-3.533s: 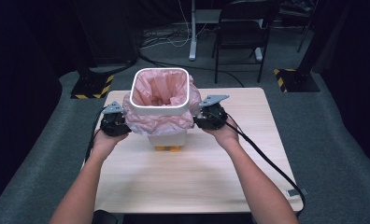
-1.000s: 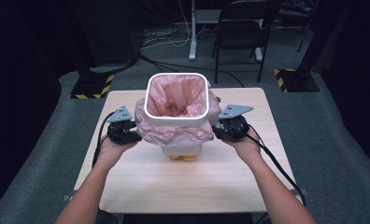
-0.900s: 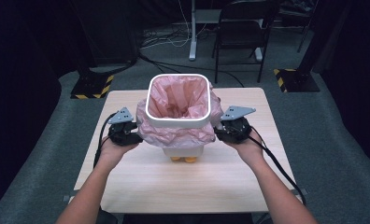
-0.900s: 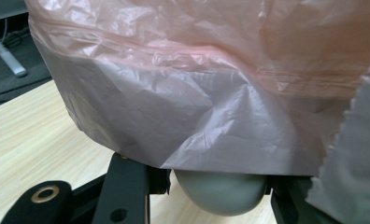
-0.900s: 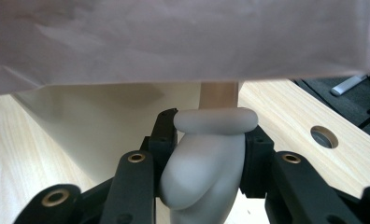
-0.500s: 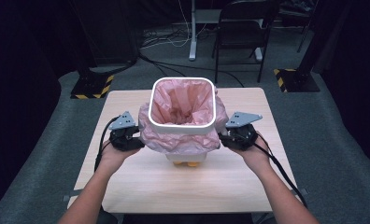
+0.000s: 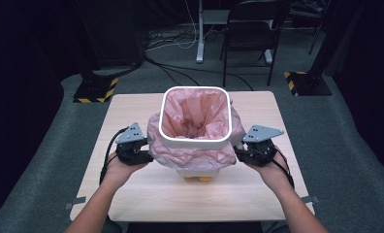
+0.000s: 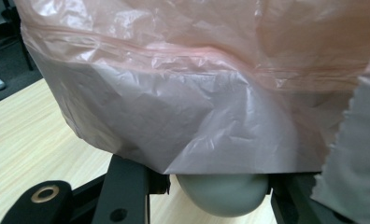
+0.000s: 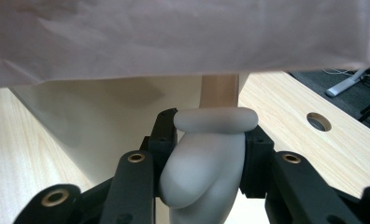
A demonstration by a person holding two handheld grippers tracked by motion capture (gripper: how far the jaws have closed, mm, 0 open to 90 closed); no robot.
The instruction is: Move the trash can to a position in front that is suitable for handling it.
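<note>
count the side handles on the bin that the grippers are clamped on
2. One grey handle on the bin's left side sits between the left gripper's jaws, half under the pink bag; the other handle is clamped by the right gripper.

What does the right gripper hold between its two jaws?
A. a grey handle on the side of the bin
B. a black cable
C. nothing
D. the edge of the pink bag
A: in the right gripper view, the right gripper has its jaws closed on the grey handle of the white bin, under the pink bag.
</note>
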